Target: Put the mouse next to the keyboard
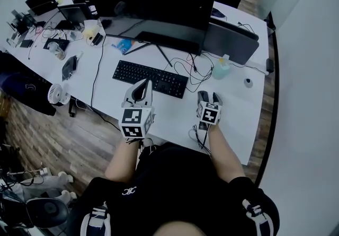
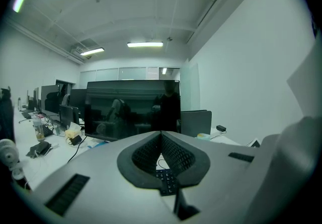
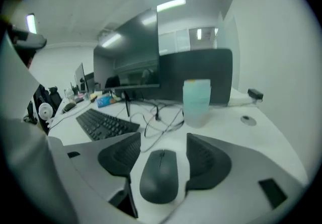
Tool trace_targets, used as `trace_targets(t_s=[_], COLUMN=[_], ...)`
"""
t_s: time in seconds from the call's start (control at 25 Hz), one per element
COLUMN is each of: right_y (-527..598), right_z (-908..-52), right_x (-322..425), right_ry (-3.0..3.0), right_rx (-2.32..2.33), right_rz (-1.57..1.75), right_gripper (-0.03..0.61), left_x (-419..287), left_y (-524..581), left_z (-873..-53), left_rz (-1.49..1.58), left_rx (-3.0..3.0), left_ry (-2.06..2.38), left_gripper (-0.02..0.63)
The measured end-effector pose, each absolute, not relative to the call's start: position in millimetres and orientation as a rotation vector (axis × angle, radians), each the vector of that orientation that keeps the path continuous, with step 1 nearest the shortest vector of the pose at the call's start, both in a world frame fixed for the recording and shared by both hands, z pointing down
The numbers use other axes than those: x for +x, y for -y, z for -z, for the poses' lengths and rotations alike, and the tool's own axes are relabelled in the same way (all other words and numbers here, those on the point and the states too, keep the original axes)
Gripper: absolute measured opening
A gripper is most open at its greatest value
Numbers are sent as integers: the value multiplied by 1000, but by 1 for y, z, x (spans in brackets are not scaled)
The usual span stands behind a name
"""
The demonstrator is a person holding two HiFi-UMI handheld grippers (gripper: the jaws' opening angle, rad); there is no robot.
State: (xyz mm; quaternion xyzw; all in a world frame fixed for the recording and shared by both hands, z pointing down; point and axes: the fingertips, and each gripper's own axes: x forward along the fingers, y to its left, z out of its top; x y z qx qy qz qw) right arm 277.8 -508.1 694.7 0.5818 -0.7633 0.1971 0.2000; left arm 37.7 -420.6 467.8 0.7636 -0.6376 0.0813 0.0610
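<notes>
The white table (image 1: 249, 123) carries a wide dark monitor (image 1: 153, 9) along its far edge, and a black keyboard (image 1: 150, 78) lies in front of it, about midway between the far edge and the near edge. The left gripper (image 2: 161, 135) is above the right part of the keyboard, and its jaws are closed tip to tip with nothing between them. The right gripper (image 3: 163, 138) is low towards the near right corner with its jaws wide apart, and between them the dark mouse (image 3: 160, 175) lies flat on the table, near the right end of the keyboard, with a strip of bare table on each side of it.
</notes>
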Motion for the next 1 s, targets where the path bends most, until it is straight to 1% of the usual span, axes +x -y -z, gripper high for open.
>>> trace_targets(t_s=[0.04,0.08,0.12,0.16,0.2,0.32,0.44,1.0], right_y=[511,514,515,516,515,503,487,451], right_z=[-669,-640,-608,-573,-538,-446,-396,-399], right_x=[279,280,280,278,275,269,272,291], right_ry=[2196,2261,2330,2401,2468,2608,2691,2731], right_rx=[1669,1705,1731,1748,1757,1767,1773,1789], right_rz=[-480,-393,-299,-206,-116,108,186,82], right_gripper=[268,195,107,43,17,15,13,14], left_x=[40,43,46,49,51,60,68,89], left_y=[420,419,419,419,419,418,419,408], left_z=[-467,-466,-465,-463,-461,-454,-446,-437], left_rz=[-239,-232,-222,-209,-196,-167,-129,-84], left_rx=[2308,2307,2306,2304,2302,2308,2317,2337], left_ry=[1937,1944,1950,1956,1963,1977,1984,1980], left_gripper=[12,12,12,12,12,12,12,12])
